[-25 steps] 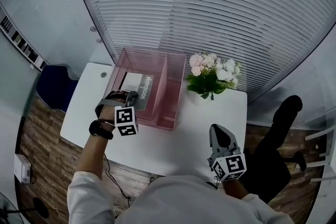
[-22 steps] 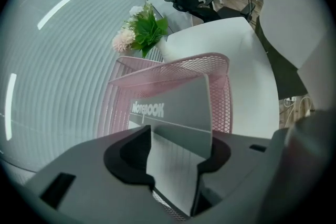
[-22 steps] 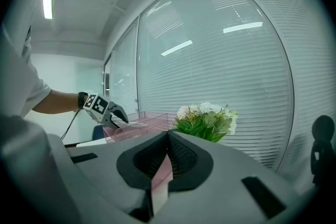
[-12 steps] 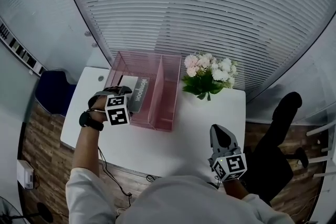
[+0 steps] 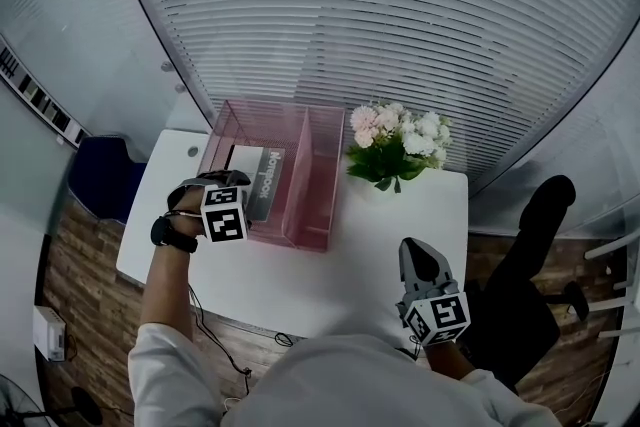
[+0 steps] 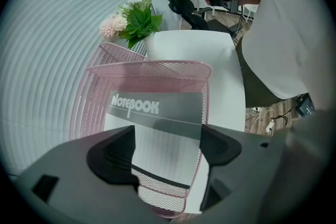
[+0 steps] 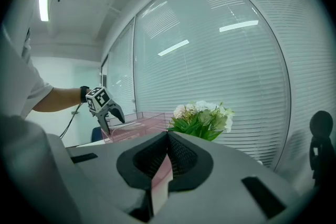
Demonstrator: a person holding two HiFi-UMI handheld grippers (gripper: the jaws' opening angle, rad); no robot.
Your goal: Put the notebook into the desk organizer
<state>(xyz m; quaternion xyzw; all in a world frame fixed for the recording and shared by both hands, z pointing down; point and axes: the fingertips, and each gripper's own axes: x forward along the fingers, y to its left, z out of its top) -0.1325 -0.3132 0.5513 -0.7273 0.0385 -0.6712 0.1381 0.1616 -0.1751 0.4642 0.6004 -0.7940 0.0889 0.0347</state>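
Note:
A grey notebook (image 5: 264, 177) printed "NOTEBOOK" (image 6: 157, 113) stands in the left compartment of the pink mesh desk organizer (image 5: 300, 120), leaning against its mesh wall (image 6: 157, 68). My left gripper (image 5: 222, 182) hangs just in front of that compartment. Its jaws (image 6: 168, 150) are opening wide, and the notebook lies beyond the pads with nothing pressed between them. My right gripper (image 5: 420, 261) rests low over the table's front right, jaws shut (image 7: 167, 157) and empty. From the right gripper view, the left gripper (image 7: 110, 113) shows by the organizer.
A bunch of pink and white flowers (image 5: 398, 140) stands to the right of the organizer on the white table (image 5: 380, 235). A black office chair (image 5: 545, 225) is off the right edge and a blue seat (image 5: 100, 170) off the left. Window blinds run behind.
The left gripper has let go of the notebook, opened its jaws and drawn back towards me. The notebook now stays inside the organizer's left compartment. The right gripper has not moved.

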